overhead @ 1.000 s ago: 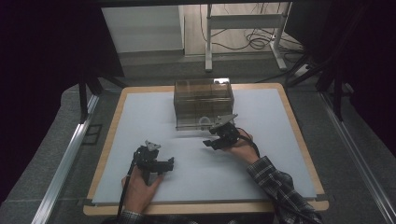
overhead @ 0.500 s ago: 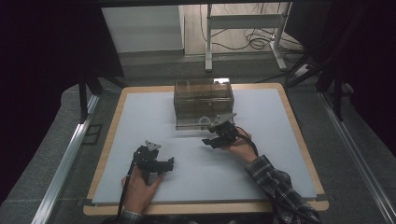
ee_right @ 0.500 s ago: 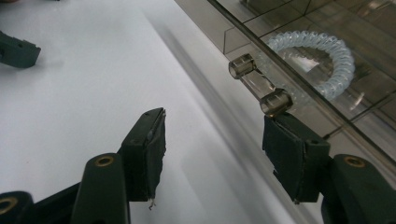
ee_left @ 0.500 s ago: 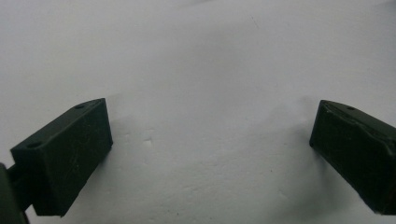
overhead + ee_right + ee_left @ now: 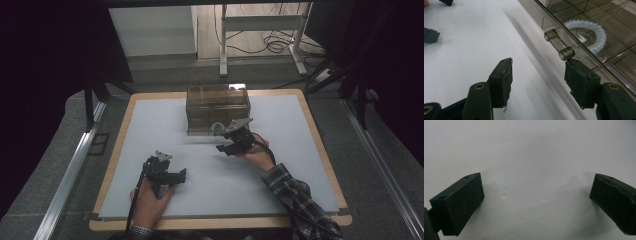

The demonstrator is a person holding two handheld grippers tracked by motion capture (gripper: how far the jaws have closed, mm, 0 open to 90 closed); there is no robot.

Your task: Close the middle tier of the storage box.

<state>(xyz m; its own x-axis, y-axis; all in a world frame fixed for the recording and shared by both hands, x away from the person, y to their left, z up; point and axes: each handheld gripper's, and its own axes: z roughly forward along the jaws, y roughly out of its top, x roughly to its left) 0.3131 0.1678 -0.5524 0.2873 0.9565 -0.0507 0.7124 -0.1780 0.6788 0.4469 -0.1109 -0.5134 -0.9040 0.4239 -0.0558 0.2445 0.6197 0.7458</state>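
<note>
Right gripper (image 5: 537,75) has edged nearer the smoky clear drawer box (image 5: 218,107) | jaws spread, at its handle (image 5: 559,44) | coiled hair tie (image 5: 586,35) inside | left gripper (image 5: 536,202) released, well short of box

One white table (image 5: 150,125) with a wooden rim. On it stands one smoky clear plastic box (image 5: 218,102), fitted with one bar-shaped handle (image 5: 559,45) on its front. Inside the box lies one clear coiled ring (image 5: 586,35). Two hand-held grippers: the left gripper (image 5: 172,176) and the right gripper (image 5: 226,144), each with two black jaws set apart.
</note>
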